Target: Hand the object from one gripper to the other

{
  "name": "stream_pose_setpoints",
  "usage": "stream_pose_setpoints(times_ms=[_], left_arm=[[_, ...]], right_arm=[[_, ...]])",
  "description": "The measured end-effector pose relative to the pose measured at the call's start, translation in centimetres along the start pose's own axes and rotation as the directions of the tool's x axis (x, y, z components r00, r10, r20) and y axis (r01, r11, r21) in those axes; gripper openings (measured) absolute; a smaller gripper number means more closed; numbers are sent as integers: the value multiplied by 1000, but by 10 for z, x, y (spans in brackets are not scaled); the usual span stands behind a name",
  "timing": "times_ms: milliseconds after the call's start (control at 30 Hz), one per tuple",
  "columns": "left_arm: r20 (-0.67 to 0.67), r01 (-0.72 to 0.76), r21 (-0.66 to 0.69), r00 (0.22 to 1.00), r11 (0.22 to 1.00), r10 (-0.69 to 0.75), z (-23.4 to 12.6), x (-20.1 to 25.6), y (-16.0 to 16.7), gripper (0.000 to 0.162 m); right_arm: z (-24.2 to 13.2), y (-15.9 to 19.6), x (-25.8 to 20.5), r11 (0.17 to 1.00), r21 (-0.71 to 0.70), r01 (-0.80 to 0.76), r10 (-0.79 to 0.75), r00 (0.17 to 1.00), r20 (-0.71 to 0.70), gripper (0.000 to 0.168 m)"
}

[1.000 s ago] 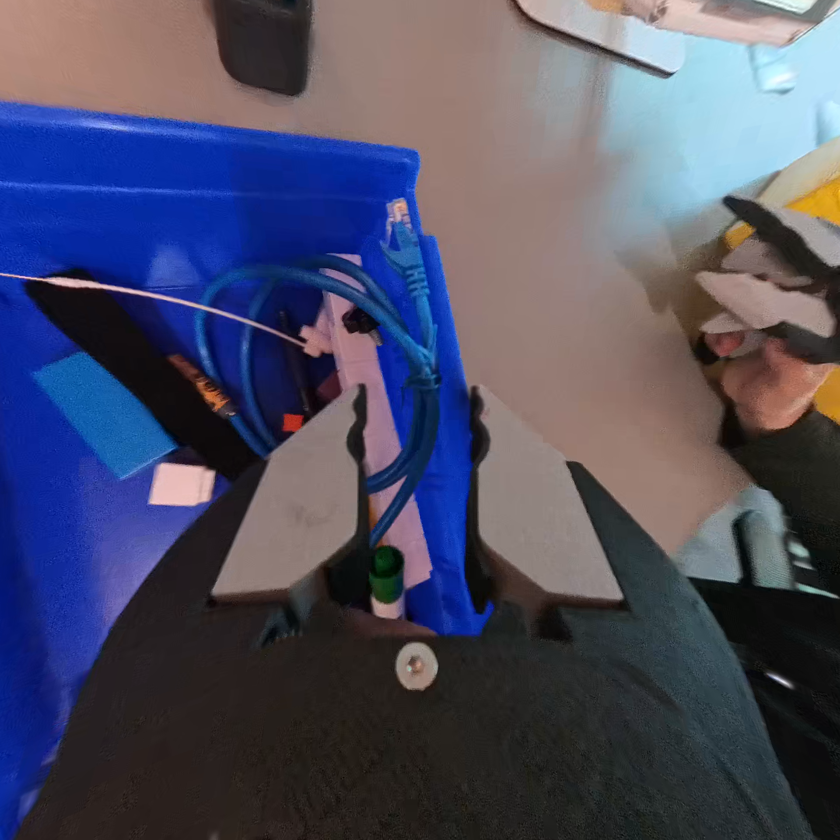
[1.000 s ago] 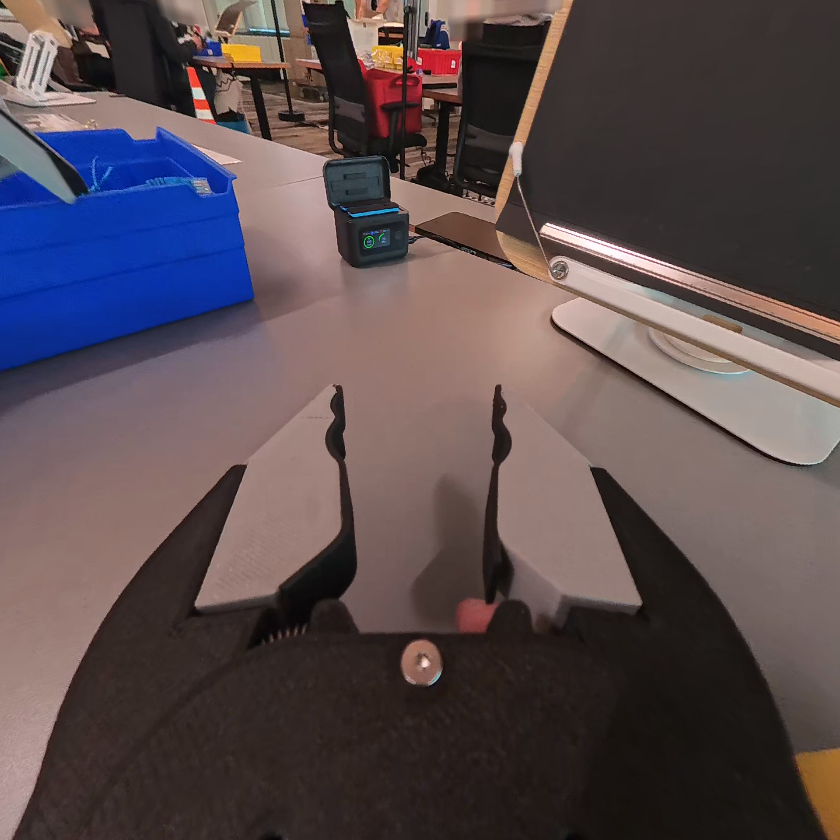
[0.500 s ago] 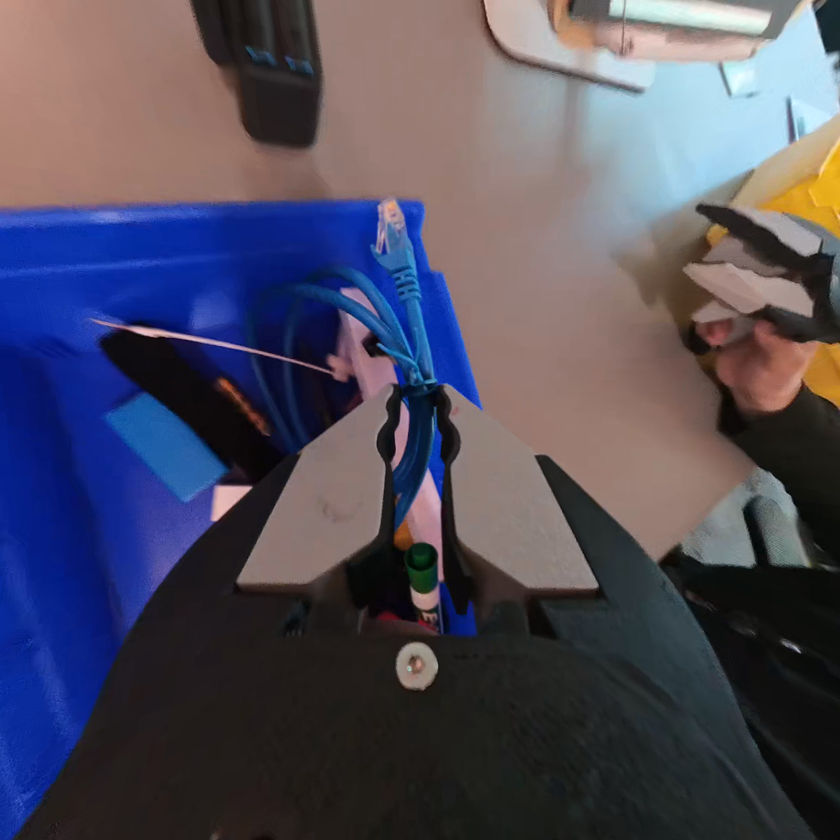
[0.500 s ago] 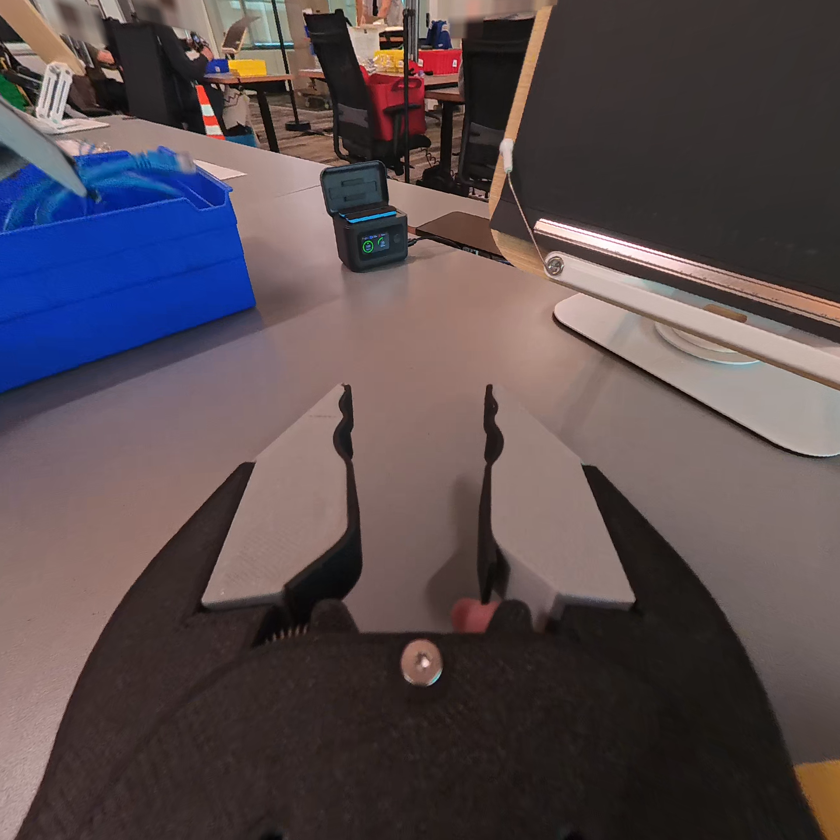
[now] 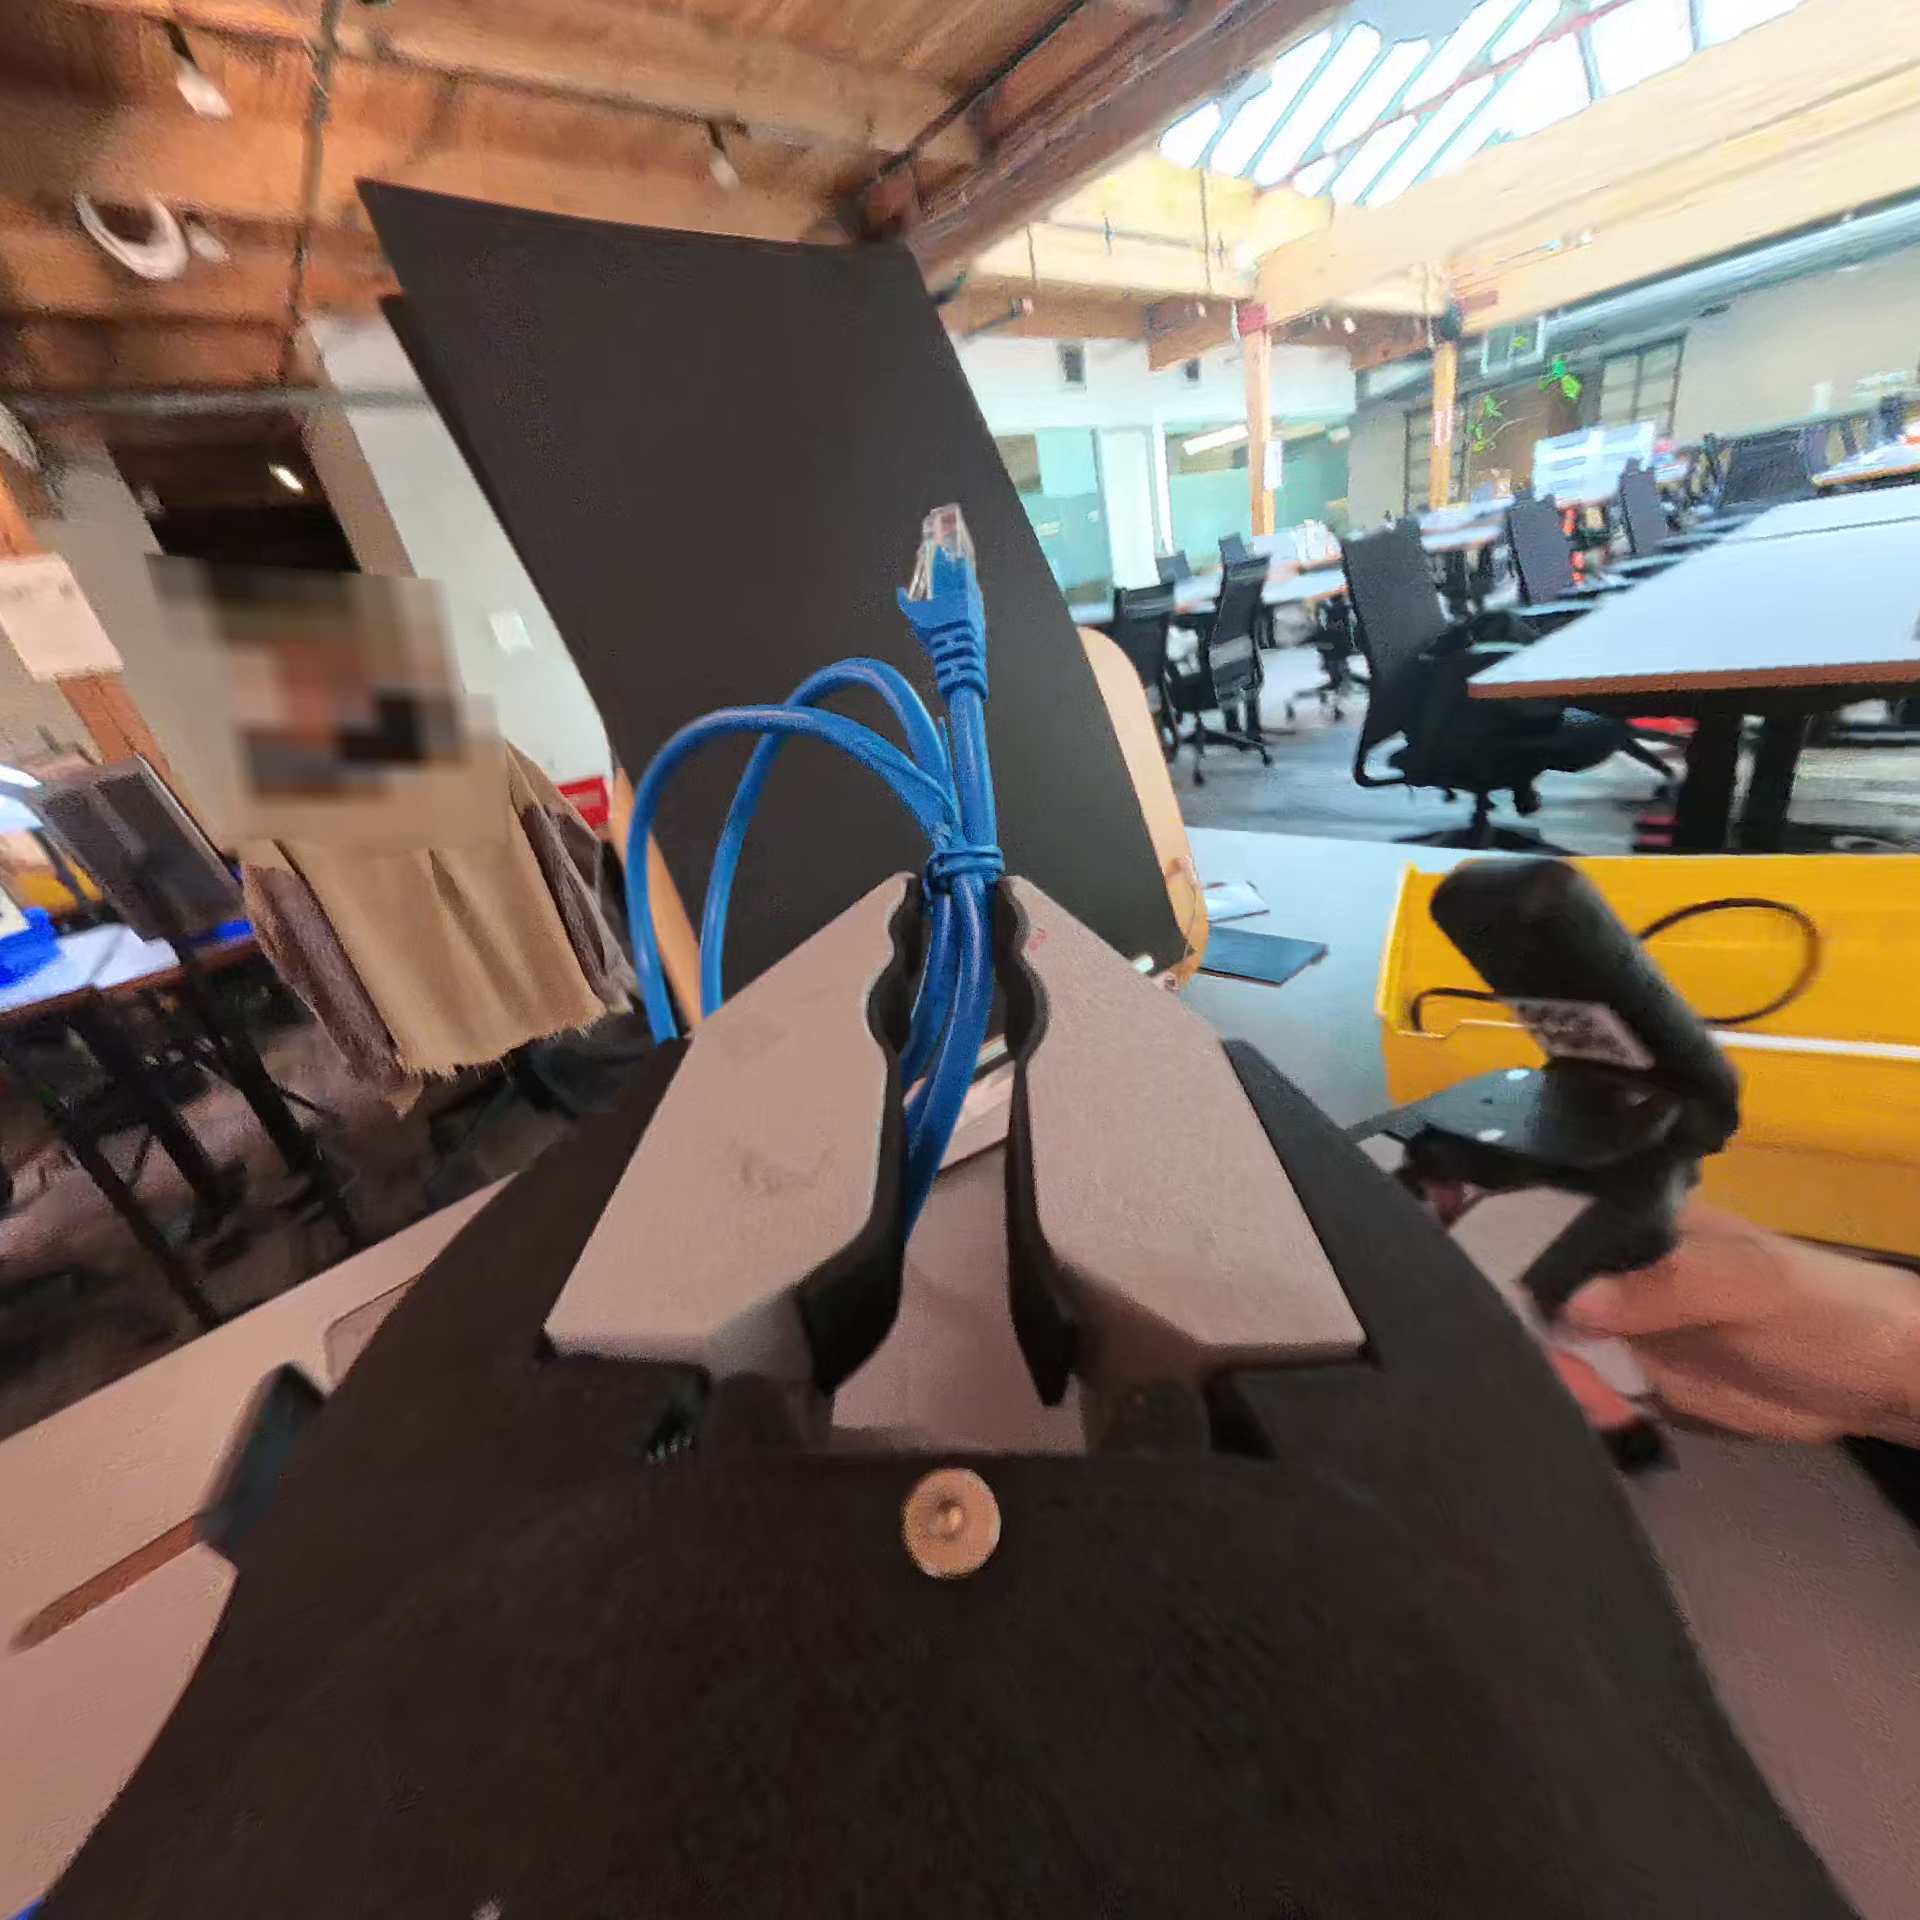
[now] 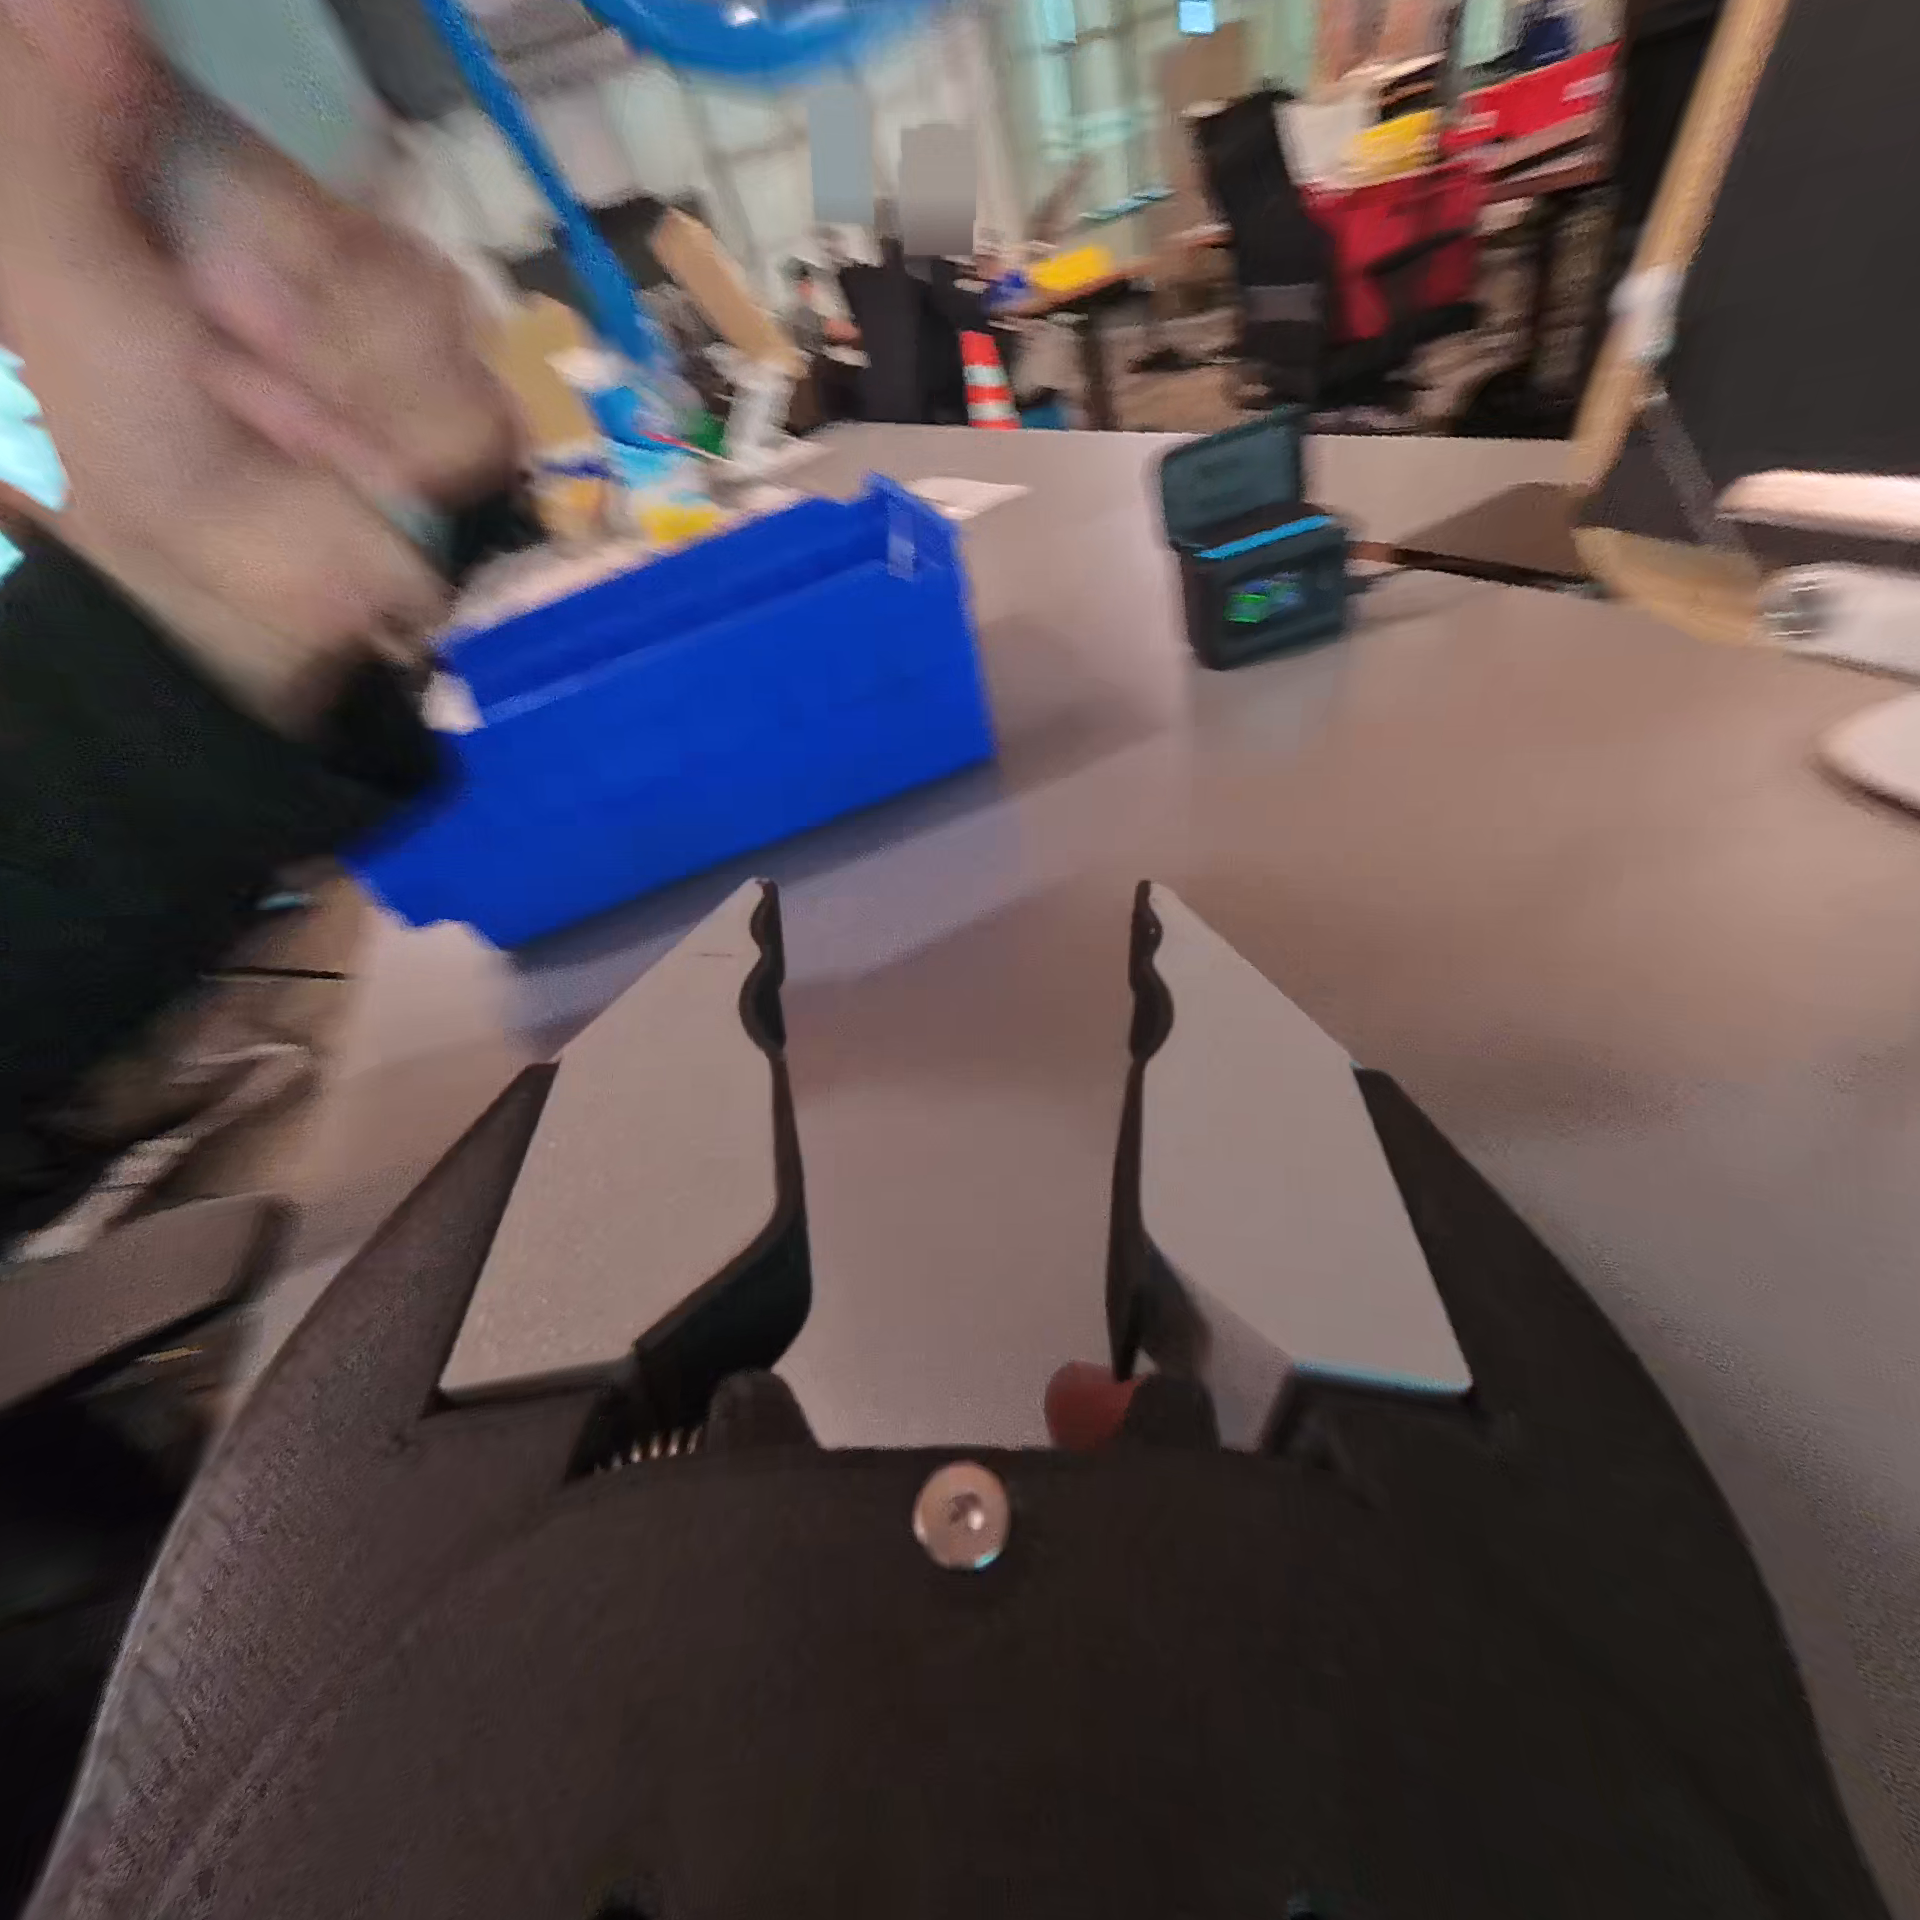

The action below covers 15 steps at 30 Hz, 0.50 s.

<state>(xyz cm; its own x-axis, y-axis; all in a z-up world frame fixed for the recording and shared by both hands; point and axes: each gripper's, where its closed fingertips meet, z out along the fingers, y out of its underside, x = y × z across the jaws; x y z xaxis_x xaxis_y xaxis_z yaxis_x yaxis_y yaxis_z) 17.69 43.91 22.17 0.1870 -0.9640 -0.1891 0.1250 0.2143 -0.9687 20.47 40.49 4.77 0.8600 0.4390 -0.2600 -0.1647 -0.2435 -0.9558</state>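
My left gripper (image 5: 961,914) is shut on a coiled blue network cable (image 5: 951,831) and holds it up in the air, its plug pointing upward. Part of the cable (image 6: 561,208) shows blurred at the top left of the right wrist view, above a blurred hand (image 6: 229,343). My right gripper (image 6: 951,914) is open and empty, low over the grey table (image 6: 1455,883). Its body also shows at the right of the left wrist view (image 5: 1579,997), held by a hand (image 5: 1745,1340).
A blue bin (image 6: 707,707) stands on the table ahead and left of the right gripper. A small black case (image 6: 1257,561) and a monitor base (image 6: 1870,748) stand farther right. A yellow bin (image 5: 1818,1039) sits behind the right gripper. A dark monitor (image 5: 727,540) rises behind the cable.
My left gripper closed on the blue cable in the bin, lifted it out and tilted up. My right gripper turned left toward the blue bin and stayed open.
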Motion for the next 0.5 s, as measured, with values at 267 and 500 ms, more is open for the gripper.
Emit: stream_pose_setpoints(times_ms=[267, 500], left_arm=[[-177, -18, 68, 984, 998, 30, 27, 74, 100, 11], [-375, 77, 31, 925, 997, -60, 24, 88, 115, 11]], right_arm=[[-23, -26, 1, 981, 145, -130, 108, 982, 152, 70], [-30, -58, -8, 953, 262, -153, 91, 967, 236, 67]])
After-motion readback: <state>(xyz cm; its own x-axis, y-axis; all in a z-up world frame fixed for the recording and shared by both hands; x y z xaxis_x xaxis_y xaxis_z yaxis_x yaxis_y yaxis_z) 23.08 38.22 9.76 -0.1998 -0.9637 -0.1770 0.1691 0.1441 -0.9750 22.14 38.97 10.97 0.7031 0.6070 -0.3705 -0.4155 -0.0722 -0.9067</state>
